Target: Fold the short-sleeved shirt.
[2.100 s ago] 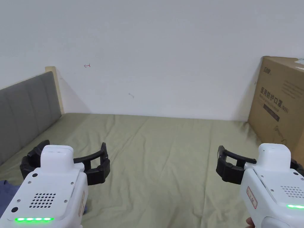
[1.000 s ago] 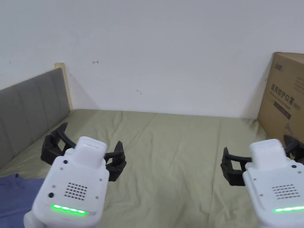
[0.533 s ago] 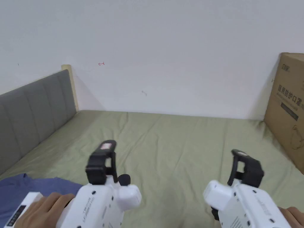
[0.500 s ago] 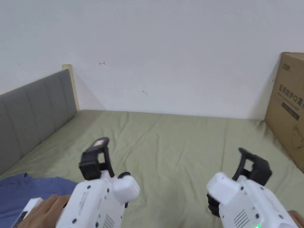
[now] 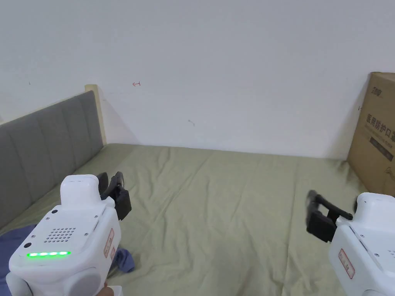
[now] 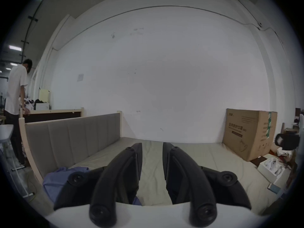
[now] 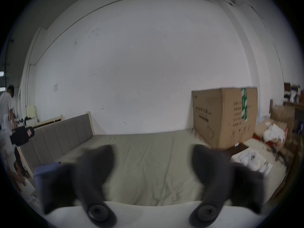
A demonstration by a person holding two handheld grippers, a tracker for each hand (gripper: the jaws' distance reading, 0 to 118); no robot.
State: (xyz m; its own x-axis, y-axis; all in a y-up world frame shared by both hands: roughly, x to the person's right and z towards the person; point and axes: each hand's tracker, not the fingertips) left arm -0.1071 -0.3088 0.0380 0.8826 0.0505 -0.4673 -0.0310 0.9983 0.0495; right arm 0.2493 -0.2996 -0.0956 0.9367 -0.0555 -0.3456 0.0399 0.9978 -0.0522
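Both grippers have rolled back upright since half a second ago, white housings on top again, hands hidden behind them; the head camera has also panned a bit left. Left gripper (image 5: 115, 190) hangs above the near-left part of the bed, jaws nearly closed with a narrow gap, nothing between them. Right gripper (image 5: 328, 217) hangs over the right side, jaws spread wide, empty, blurred in its own view.

Blue short-sleeved shirt (image 6: 54, 182) lies bunched at the near-left corner of the bed (image 5: 231, 200), just beside the grey headboard (image 5: 42, 146); a small scrap of it pokes out beside the left gripper body. Neither gripper touches it. Folding not started.

Handling, as a judgement: thin soft fabric, light, limp, no stiffness, so it will sag and crumple from any single pinch. Not fragile, not slippery on the wrinkled sheet, may drag the sheet a bit. Best hold looks like two points at once, shoulder seams or hem corners, to pull it out flat on the open middle of the bed first. Which edge is which cannot be told from the heap.

Cardboard box (image 5: 380, 131) stands at the far right.
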